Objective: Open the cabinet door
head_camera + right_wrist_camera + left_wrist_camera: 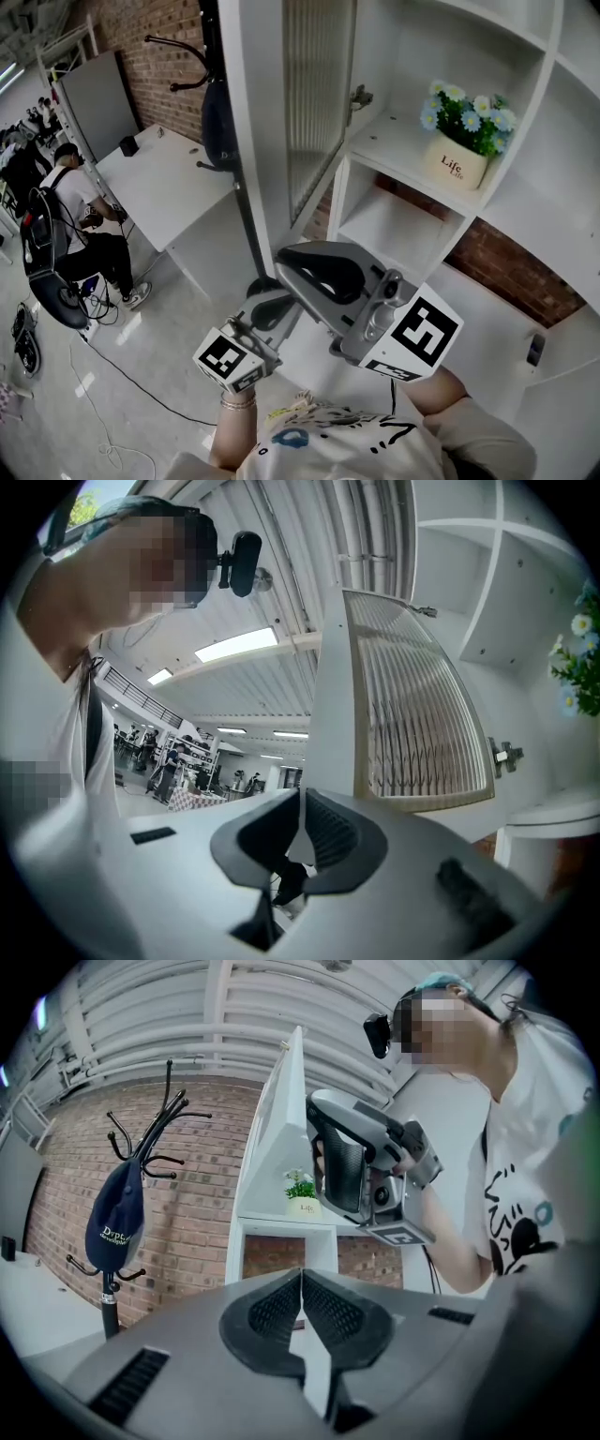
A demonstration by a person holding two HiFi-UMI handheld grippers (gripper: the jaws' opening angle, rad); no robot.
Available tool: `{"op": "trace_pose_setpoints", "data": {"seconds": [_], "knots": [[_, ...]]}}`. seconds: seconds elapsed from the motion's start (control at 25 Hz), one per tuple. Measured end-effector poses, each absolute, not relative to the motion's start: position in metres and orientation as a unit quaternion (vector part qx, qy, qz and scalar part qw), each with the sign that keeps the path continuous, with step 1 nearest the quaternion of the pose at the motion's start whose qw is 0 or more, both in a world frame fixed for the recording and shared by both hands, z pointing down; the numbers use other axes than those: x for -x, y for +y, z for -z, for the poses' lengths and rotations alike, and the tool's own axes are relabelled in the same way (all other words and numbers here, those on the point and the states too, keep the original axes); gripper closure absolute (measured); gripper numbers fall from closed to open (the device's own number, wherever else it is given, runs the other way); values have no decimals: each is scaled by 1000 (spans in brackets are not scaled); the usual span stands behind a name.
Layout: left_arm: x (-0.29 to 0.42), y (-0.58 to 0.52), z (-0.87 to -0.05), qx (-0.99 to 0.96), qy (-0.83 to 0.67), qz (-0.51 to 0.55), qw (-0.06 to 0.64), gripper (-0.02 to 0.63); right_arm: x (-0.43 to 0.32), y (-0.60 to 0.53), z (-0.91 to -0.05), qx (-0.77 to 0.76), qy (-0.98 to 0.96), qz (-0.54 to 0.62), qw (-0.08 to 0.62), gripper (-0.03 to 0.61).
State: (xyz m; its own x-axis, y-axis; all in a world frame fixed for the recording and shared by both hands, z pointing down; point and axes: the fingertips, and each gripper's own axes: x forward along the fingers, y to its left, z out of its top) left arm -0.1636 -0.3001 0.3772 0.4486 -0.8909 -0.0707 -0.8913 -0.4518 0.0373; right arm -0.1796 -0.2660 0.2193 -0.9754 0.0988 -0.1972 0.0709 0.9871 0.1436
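Door (314,103): ribbed-glass panel in a white frame, hung at the left edge of the cabinet (525,187). It stands swung well out, and the compartment behind it is exposed. The task is judged done or nearly so. A hinge (360,95) is seen on the inner wall.

Left gripper (301,1274): claw closed, pads together, nothing held. Right gripper (300,794): claw drawn narrow, tips apparently meeting, nothing between them. Neither is touching the door. Both are held low in front of the cabinet, the right nearer the door's free edge.

Risks, as judged:
- The door is held by nothing. It may drift back toward closed if the hinge is sprung or the cabinet leans.
- The right gripper is close under the door's lower corner. A careless lift could knock the frame or the glass.
- A hard push past the hinge's limit could strain it.
- The flower pot (457,159) stands toward the right end of its shelf, seemingly near the front edge, though the lens distortion makes this uncertain. It could be jolted by a bumped cabinet.

Surface and room: cabinet shelves are white, smooth and bare except for the pot. A brick wall (159,66) is seen behind. A coat stand (141,1147) with a dark cap (114,1222) is beside the cabinet. A white table (159,178) is set along the wall, with a person (80,206) seated at its far corner. The floor (141,356) is pale, with a cable trailed across it.
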Motion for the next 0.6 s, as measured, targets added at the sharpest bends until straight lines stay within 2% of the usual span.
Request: {"op": "trace_pose_setpoints", "data": {"seconds": [0.6], "knots": [[151,-302,-391,871,489,-33,-8,594,175,-279,-235,-8,994,-68,89,540]]}}
